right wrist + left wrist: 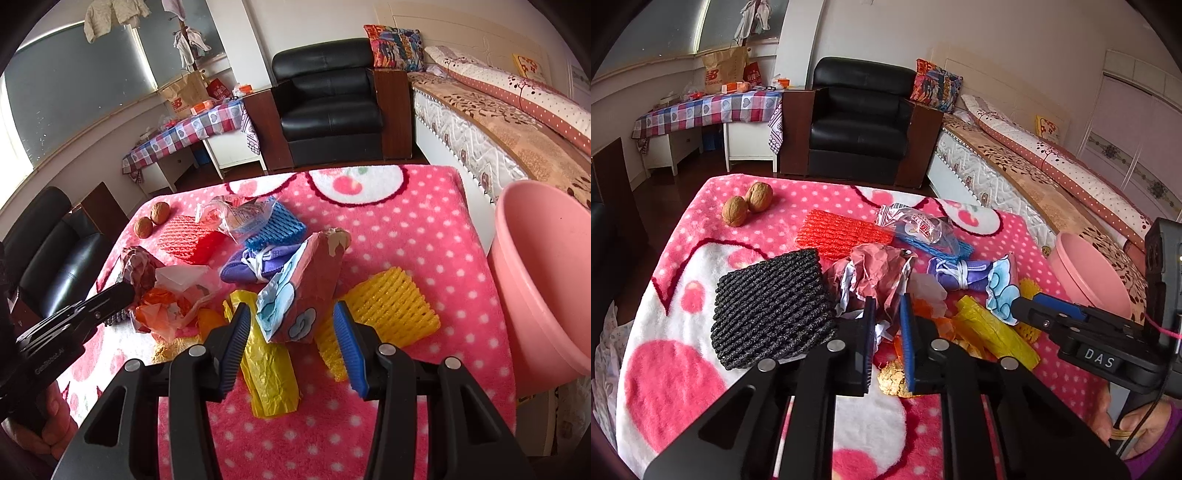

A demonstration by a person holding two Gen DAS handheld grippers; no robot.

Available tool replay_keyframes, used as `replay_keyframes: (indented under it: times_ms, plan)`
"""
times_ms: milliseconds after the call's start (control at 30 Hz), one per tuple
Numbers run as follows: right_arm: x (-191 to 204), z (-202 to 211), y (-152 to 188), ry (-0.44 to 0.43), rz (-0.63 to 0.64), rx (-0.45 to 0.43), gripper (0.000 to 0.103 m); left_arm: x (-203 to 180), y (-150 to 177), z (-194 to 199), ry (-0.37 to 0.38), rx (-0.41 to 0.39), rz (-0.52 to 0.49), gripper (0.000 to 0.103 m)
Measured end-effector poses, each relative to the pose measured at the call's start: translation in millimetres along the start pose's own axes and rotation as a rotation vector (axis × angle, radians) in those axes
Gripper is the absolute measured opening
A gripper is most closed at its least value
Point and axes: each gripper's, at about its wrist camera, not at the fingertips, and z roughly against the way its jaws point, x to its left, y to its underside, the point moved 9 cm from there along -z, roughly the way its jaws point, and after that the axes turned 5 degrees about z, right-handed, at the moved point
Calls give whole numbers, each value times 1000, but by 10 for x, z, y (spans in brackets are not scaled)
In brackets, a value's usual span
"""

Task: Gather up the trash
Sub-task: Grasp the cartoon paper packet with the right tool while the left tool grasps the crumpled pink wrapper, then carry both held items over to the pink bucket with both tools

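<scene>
My left gripper [888, 332] and right gripper [291, 345]: black frames, ribbed blue pads, silver screws; the right body is marked "DAS", with a pink cable.

The left gripper [887, 325] hangs low with jaws narrowly parted; the right gripper [291, 332] hangs with jaws spread wide.

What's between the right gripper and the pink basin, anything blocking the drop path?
Nothing visible blocks it. The right gripper has its jaws open around the pink cloud-print wrapper. The pink basin sits off the table's right edge; only the low yellow foam net lies on the blanket toward it.
</scene>
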Motion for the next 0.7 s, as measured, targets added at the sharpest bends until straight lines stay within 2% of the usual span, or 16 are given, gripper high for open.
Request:
replay_keyframes:
  times_ms: [267,300,367,467,700]
  plan:
    - [0,-173,-23,0,-14,31,45,-27,-40,133,32,-33,12,8]
    - [1,-192,-22,1,-14,34,42,-19,-38,137,33,-31,16,8]
    - [-4,-226,-6,-3,-18,44,20,2,-40,158,34,-33,25,8]
    - [-15,-176,-2,-15,-40,32,11,5,-44,218,37,-41,34,8]
    - [-4,188,-77,-38,-49,-50,11,-88,-113,383,55,-74,23,8]
